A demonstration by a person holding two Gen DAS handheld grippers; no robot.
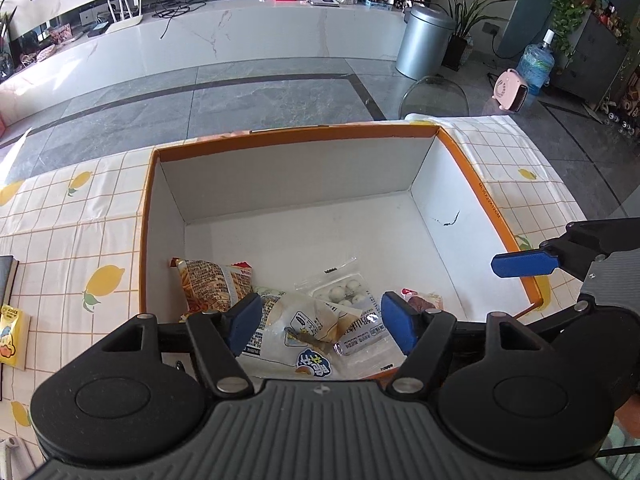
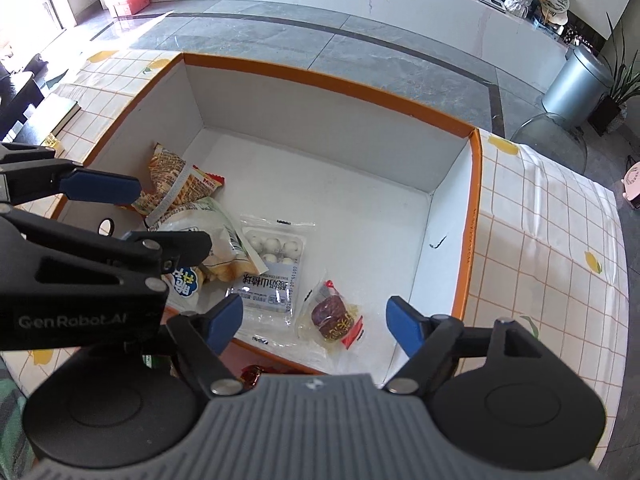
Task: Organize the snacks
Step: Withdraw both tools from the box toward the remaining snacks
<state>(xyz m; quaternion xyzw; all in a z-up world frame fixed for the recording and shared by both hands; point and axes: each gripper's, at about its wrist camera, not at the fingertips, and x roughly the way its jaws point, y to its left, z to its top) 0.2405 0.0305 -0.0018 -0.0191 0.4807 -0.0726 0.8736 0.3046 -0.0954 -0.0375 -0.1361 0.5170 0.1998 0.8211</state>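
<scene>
An orange-rimmed white box (image 1: 424,130) (image 2: 474,184) stands on the lemon-print tablecloth. Inside, near its front, lie an orange chip bag (image 1: 212,284) (image 2: 172,176), a white bread bag (image 1: 288,328) (image 2: 204,232), a clear pack of white balls (image 1: 348,292) (image 2: 276,248) and a small pack with a dark red snack (image 2: 330,314) (image 1: 420,300). My left gripper (image 1: 320,326) is open and empty above the white bag. My right gripper (image 2: 316,320) is open and empty above the dark red snack; one blue fingertip (image 1: 524,264) shows in the left wrist view.
A yellow snack packet (image 1: 10,336) and a dark book (image 1: 8,280) lie on the cloth left of the box. A red wrapped item (image 2: 252,374) lies at the box's near wall. Beyond the table's far edge are grey floor, a metal bin (image 1: 424,40) and a clear chair (image 1: 436,94).
</scene>
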